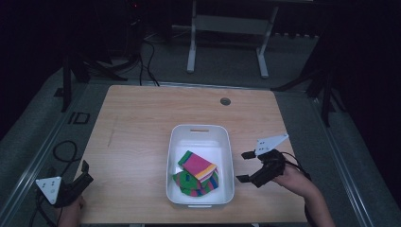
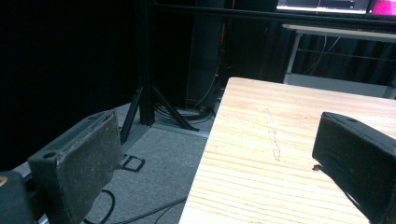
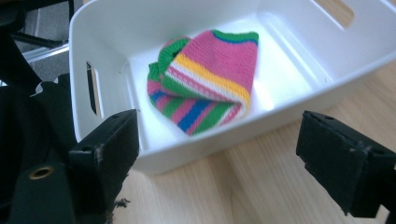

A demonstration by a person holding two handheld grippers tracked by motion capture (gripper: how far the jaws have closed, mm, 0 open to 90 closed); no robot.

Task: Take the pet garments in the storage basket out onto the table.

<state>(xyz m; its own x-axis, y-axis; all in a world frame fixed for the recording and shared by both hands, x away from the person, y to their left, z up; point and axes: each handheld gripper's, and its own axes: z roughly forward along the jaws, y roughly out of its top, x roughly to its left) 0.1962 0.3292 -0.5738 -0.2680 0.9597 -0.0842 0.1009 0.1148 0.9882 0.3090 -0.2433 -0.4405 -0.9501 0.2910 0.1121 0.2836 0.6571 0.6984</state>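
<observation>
Striped knit cloth (image 1: 197, 174) lies folded in near half of white bin (image 1: 176, 142) mid-worktop (image 1: 137, 123); right hand-held gripper (image 1: 244, 166), jaws wide and empty, sits just right of bin, left hand-held gripper (image 1: 85, 171) open at near-left edge; likely best to reach over the rim and pinch the top fold.

Lower striped sock (image 1: 196, 185) lies mostly covered by the folded one on top (image 1: 197, 165); its full outline cannot be read. In the right gripper view the white bin (image 3: 112, 28) runs off the top and right edges, and the striped bundle (image 3: 205, 79) is slightly blurred, so the separate pieces cannot be told apart. Left hand (image 1: 71, 208) is cut by the bottom edge in the high view. Small round fitting (image 1: 225, 101) on the wooden table (image 1: 142, 123) too small to identify. Room beyond the table too dark to resolve.
</observation>
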